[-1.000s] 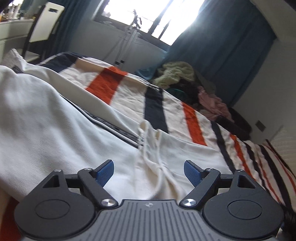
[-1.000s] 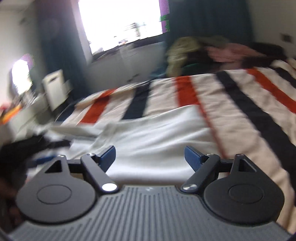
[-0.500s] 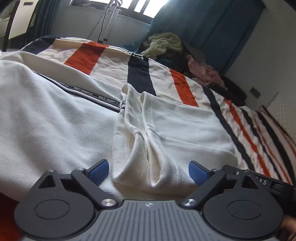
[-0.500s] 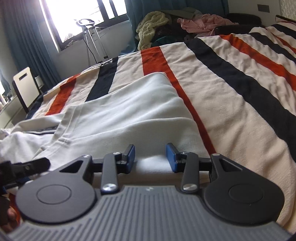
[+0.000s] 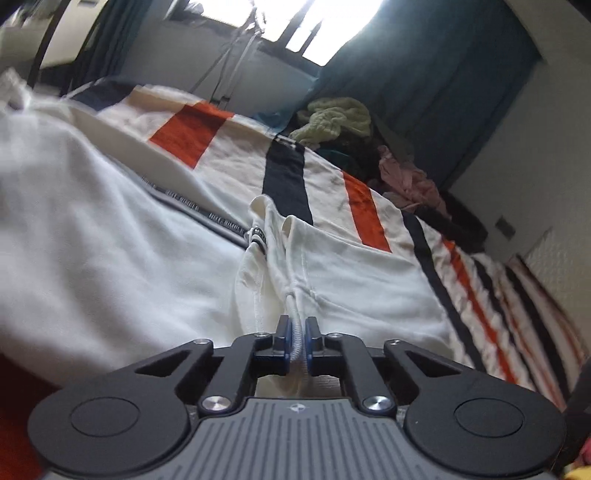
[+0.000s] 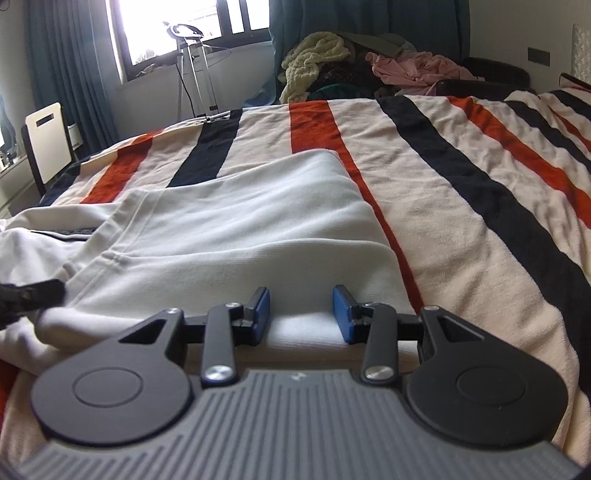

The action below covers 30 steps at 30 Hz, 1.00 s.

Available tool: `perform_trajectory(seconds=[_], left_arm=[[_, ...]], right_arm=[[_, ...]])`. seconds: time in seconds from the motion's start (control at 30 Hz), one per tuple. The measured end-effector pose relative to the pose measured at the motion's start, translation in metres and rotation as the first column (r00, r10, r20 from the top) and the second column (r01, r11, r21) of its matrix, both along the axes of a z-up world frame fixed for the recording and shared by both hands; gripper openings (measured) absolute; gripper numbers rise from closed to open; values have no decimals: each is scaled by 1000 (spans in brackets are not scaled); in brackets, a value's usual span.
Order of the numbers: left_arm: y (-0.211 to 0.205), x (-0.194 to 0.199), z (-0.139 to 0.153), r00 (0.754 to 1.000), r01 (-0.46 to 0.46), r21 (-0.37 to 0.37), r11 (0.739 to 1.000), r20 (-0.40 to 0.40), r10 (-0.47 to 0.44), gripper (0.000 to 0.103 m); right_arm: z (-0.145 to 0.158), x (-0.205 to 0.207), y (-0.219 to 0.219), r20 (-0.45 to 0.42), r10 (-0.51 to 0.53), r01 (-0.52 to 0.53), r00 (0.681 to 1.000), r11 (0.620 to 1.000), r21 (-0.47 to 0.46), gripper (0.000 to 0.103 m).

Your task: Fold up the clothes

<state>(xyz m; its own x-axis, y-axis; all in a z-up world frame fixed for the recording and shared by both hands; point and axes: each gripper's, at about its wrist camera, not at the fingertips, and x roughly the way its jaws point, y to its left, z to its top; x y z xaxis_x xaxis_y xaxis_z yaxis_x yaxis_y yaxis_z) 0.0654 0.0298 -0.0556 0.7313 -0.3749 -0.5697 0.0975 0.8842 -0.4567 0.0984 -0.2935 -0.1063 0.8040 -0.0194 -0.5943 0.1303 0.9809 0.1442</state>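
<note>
A bed [image 6: 480, 192] fills both views, covered by a cream blanket with orange and dark stripes that run away from the tools toward a window [image 6: 177, 29] and teal curtains [image 5: 461, 92]. A heap of other clothes [image 6: 369, 70] lies at the bed's far edge, well beyond both tools.

A white garment [image 5: 110, 258] lies flat on the bed directly ahead of both tools. Its long axis runs across the bed, from left of the left tool to in front of the right tool. A dark printed band [image 5: 207, 214] crosses it diagonally, ahead and left of the left tool.

Both tools point forward and slope down toward the bed. The left tool [image 5: 295, 339] is closed tight on a thin ridge of the white garment's near edge. The right tool [image 6: 301, 314] is partly open, with a raised fold of the same garment between its blue pads [image 6: 341, 314]; whether they press the cloth cannot be told.
</note>
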Motion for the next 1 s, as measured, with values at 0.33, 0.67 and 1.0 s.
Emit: perform_trajectory(seconds=[0.33, 0.67, 1.0], left_arm=[[23, -6, -1, 996, -42, -49, 998, -85, 37, 38], [113, -30, 19, 928, -322, -132, 937, -241, 285, 98], [215, -15, -2, 762, -641, -267, 719, -334, 555, 98]], right_arm=[[-2, 3, -1, 0, 2, -2, 1000, 1000, 7, 41], [1, 0, -4, -3, -5, 6, 1000, 999, 38, 41], [2, -2, -2, -6, -22, 22, 1000, 999, 30, 40]])
